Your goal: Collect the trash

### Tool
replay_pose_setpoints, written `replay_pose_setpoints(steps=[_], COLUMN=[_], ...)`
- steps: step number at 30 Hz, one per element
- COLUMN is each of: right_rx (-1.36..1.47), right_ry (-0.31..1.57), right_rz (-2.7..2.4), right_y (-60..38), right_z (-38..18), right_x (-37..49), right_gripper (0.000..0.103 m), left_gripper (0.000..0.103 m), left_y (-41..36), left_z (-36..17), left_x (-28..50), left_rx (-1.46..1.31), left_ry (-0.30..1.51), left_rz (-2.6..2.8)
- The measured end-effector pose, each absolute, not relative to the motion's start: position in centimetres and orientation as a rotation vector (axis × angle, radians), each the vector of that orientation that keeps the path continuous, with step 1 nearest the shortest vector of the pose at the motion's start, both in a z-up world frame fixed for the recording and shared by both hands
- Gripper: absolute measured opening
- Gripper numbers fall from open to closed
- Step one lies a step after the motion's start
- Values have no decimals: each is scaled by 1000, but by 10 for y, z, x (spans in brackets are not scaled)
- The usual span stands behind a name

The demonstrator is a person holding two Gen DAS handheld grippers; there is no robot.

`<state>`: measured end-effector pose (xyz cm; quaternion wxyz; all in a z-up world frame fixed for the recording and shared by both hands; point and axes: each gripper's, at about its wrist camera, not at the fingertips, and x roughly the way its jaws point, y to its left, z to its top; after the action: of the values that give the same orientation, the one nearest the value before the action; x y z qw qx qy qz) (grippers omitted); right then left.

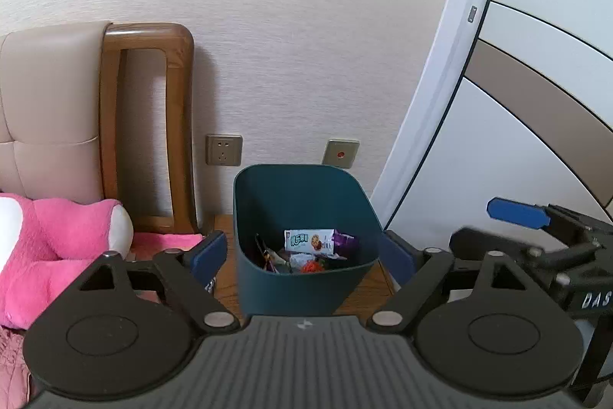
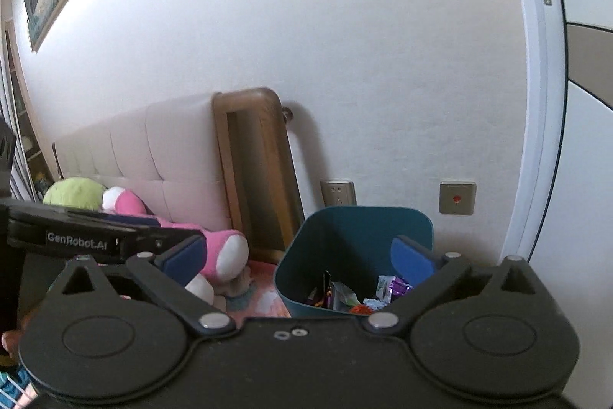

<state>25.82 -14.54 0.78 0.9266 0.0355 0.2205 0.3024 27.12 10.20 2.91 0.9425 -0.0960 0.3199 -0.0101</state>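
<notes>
Dark teal plastic waste bin [image 1: 306, 278], upright, mouth facing up, rounded-rectangular rim, standing on a brown wooden bedside surface [image 1: 373, 288] against the pale textured wall [image 1: 306, 25], below a wall socket [image 1: 224, 150] and a switch plate with a red dot [image 1: 340, 154]. Long axis of the bin vertical, walls tapering slightly toward the base. Inside, at the bottom: a pile of trash, with a small white-and-blue snack box [image 1: 308, 241] lying flat with its long side across the bin, a purple wrapper [image 1: 345, 242] just beside it, and an orange scrap [image 1: 312, 267] nearer the front wall.

Left tool [image 1: 304, 255] spread wide, blue pads on either side of the bin, nothing between them, no contact with the rim visible. Right tool [image 2: 299, 263] likewise spread wide and holding nothing; its right pad seen in front of the bin's opening, its left pad in front of a pink and white plush toy [image 2: 226, 248]. Touching of the bin by that right pad: cannot tell.

Left of the bin, a wooden bed frame post [image 1: 180, 125] and beige padded headboard [image 1: 46, 110], plush toy on the bed.
</notes>
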Motion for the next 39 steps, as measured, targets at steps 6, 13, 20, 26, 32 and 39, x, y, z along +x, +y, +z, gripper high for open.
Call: replay_pose_setpoints(steps=[6,13,20,26,32,39], right_rx=[101,110,165,171,141,120], right_ry=[411,403,388,373,360,354], right_rz=[573,540,502,488,502,504], right_y=[-146,-147,-151,-147,-142,-137], right_z=[8,5,1,-2,0,-1], right_x=[245,228,210,200,195,187], right_gripper=[103,103,103,103,103,103], left_gripper=[101,101,101,101,101,101], left_y=[105,107,106,106,106,109], left_z=[30,30,35,36,34,29], left_x=[247,230,217,211,206,204], left_rx=[-214,-218,-200,-184,-176,-186], left_ry=[624,596,550,544,539,558], left_rz=[-10,23,55,74,91,95])
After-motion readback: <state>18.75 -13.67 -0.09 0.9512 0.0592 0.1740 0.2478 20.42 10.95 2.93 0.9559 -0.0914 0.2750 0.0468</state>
